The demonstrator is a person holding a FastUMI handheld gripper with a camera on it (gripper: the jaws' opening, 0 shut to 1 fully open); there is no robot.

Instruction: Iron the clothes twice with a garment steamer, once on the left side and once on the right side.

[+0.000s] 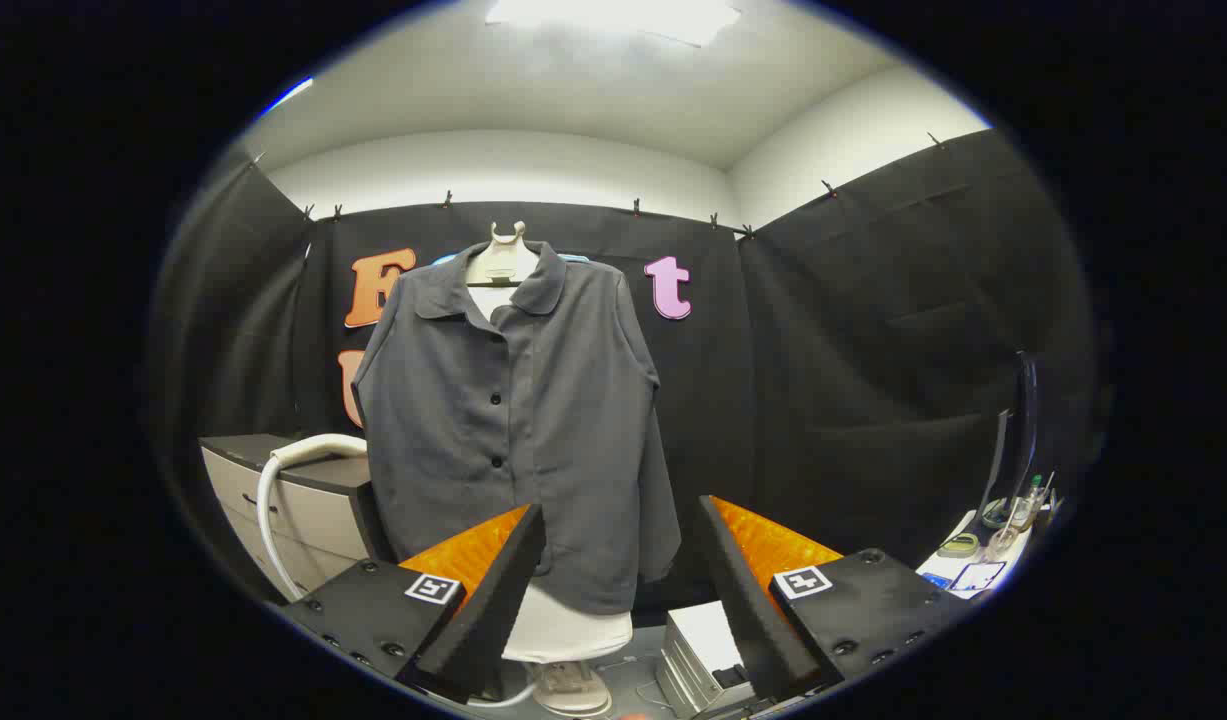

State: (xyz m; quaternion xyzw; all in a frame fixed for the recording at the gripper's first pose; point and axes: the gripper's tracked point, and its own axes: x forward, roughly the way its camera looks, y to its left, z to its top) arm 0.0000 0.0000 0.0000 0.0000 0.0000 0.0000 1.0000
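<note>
The fingers point(621, 560) stand wide apart and hold nothing, facing the dark grey buttoned shirt point(518, 420) hung on a white mannequin form point(503, 258) beyond them. Ironing hasn't started, I'd say; next comes picking up the steamer, perhaps at the white hose point(273, 490).

A bright ceiling light panel point(613, 18) glares overhead, blown out to white. Light falls evenly and softly; the grey shirt point(518, 420) is sharp. Fisheye distortion bends the walls, and the rim blurs and dims.
</note>
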